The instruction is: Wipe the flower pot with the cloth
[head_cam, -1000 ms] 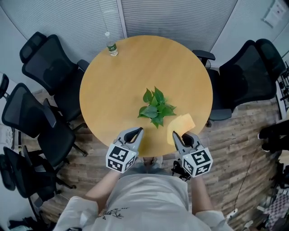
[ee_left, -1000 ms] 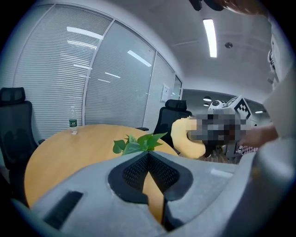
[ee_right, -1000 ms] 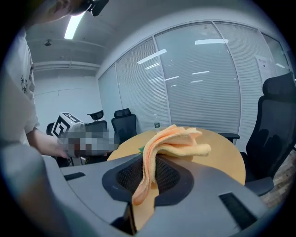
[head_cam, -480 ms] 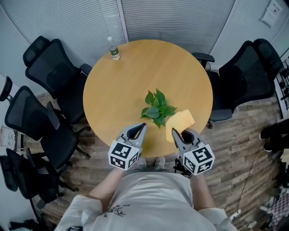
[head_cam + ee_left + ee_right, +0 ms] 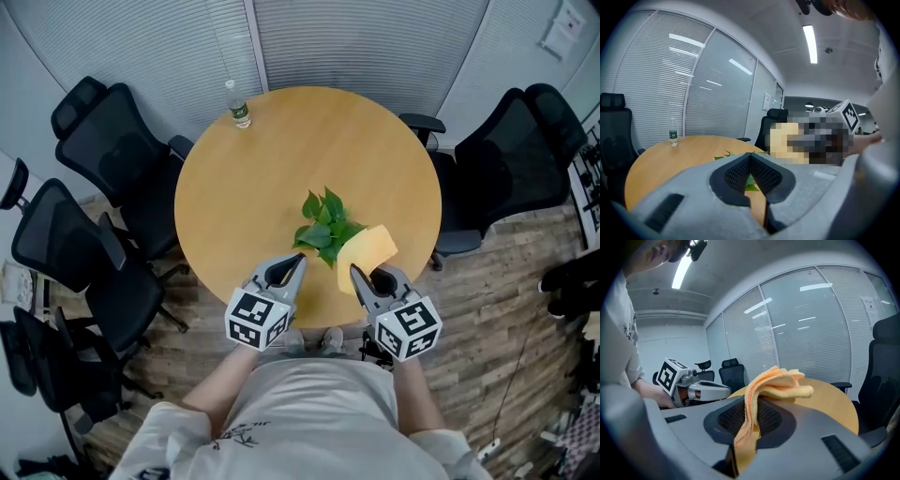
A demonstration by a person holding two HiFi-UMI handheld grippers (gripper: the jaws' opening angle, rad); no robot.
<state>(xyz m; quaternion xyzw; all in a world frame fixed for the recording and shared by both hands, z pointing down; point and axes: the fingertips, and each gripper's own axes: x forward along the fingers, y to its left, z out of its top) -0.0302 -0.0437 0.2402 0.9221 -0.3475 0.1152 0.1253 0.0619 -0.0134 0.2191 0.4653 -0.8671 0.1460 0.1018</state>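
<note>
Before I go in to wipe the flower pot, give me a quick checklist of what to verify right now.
1. Cloth pinched in right tongs: ok.
2. Left tongs shut and empty: ok.
3. Pot in sight under the leaves: cannot tell, foliage hides it from above.
4. Water bottle away from the plant: ok, it stands at the far edge of the table.

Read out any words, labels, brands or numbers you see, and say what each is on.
Nothing is legible.
Bottle, green label: too small to read.
Wall notice: too small to read.
Marker cubes: square patterns only, no words.
</note>
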